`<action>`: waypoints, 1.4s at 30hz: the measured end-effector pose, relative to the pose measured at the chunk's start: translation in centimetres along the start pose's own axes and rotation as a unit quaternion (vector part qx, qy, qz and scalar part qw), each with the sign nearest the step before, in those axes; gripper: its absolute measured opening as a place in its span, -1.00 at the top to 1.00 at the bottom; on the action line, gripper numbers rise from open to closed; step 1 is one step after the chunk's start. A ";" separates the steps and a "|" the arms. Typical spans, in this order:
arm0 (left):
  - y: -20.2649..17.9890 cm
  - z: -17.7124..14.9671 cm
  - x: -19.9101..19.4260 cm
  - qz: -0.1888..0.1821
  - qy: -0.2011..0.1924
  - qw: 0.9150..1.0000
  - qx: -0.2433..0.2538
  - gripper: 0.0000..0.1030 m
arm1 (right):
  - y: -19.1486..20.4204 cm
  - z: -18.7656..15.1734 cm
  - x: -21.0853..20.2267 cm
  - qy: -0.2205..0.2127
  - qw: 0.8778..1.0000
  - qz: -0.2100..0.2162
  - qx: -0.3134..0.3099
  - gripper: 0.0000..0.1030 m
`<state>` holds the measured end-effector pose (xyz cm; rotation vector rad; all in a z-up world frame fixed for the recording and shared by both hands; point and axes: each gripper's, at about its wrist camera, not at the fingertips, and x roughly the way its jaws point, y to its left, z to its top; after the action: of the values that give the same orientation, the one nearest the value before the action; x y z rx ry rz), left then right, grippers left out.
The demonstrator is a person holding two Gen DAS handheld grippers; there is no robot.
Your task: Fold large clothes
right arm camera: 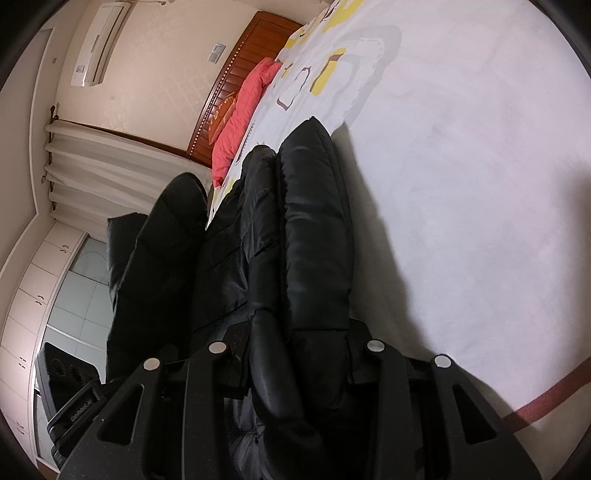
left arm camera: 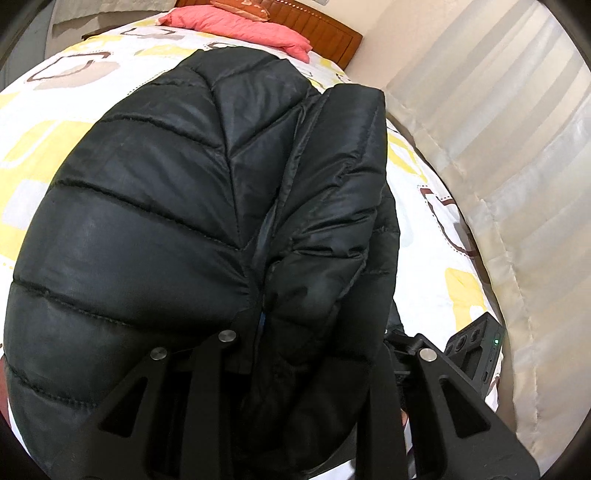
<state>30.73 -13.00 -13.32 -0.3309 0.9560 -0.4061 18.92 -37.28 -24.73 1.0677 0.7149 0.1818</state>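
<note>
Bedspread point(left arm camera: 436, 236), white with yellow and brown shapes, lay bare around jacket; wide plain stretch point(right arm camera: 461, 184) open beside it in right view. Black quilted puffer jacket point(left arm camera: 177, 221) lay on bed, folded lengthwise, glossy, stitched in chevron channels. Left gripper point(left arm camera: 306, 354) pinched jacket's near edge, padding bunched between fingers. Right gripper point(right arm camera: 295, 347) likewise clamped thick fold of jacket. Pink quilt point(left arm camera: 240, 27) sat by wooden headboard point(left arm camera: 314, 29). Pleated pale curtain point(left arm camera: 517, 147) hung close along bed's side.
</note>
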 end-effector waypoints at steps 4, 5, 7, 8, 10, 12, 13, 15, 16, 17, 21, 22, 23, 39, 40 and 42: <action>-0.5 -0.3 0.2 0.003 0.000 1.000 0.012 0.57 | 0.1 0.1 0.1 -0.001 1.000 0.000 0.002 0.35; -1.2 -1.4 -0.8 0.003 0.000 1.000 0.015 0.57 | 0.2 0.1 0.0 -0.001 1.000 0.001 0.002 0.35; -1.2 -1.4 -0.3 0.007 0.001 1.000 0.024 0.57 | 0.0 0.1 -0.1 -0.001 1.000 0.003 0.005 0.35; -1.1 -1.6 -0.3 0.008 0.001 1.000 0.027 0.57 | -0.1 0.1 -0.1 -0.002 1.000 0.004 0.006 0.35; -1.2 -2.0 -0.4 0.013 -0.001 0.999 0.037 0.57 | -0.2 0.1 -0.2 -0.003 1.000 0.005 0.007 0.35; -1.1 -2.1 0.1 0.015 -0.002 0.999 0.044 0.57 | -0.3 0.1 -0.3 -0.003 1.000 0.005 0.009 0.35; -0.8 -2.1 0.3 0.014 -0.003 0.999 0.046 0.57 | -0.4 0.1 -0.3 -0.003 1.000 0.006 0.009 0.35; -0.5 -2.1 0.4 0.013 -0.005 0.999 0.049 0.57 | -0.4 0.1 -0.3 -0.004 1.000 0.006 0.009 0.35; -0.2 -2.1 0.4 0.012 -0.007 0.999 0.050 0.57 | -0.4 0.1 -0.3 -0.004 1.000 0.005 0.009 0.35; -0.1 -2.4 0.0 0.011 -0.008 0.999 0.052 0.57 | -0.4 0.1 -0.3 -0.005 1.000 0.005 0.008 0.35; 0.5 -2.4 0.0 0.009 -0.009 0.999 0.053 0.57 | -0.3 0.1 -0.4 -0.006 1.000 0.003 0.006 0.35; 0.9 -2.3 -0.1 0.008 -0.009 0.999 0.052 0.57 | -0.3 0.1 -0.4 -0.005 1.000 0.003 0.006 0.35; 0.7 -2.5 -0.2 0.008 -0.009 0.999 0.053 0.57 | -0.3 0.0 -0.4 -0.006 1.000 0.003 0.006 0.35; -2.5 -3.0 -0.6 0.024 -0.016 0.996 0.083 0.46 | 0.2 0.2 -1.4 -0.011 1.000 -0.003 0.015 0.15; -2.7 -3.1 -0.8 0.020 -0.015 0.996 0.084 0.37 | 0.3 0.2 -1.4 -0.012 1.000 -0.005 0.017 0.08; -3.2 -3.1 -1.1 0.012 -0.013 0.996 0.084 0.15 | 0.5 0.1 -1.9 -0.018 1.000 -0.011 0.015 -0.02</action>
<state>26.97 -15.54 -12.73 -0.1706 0.8936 -0.4562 17.64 -38.03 -23.45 1.0884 0.6983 0.1339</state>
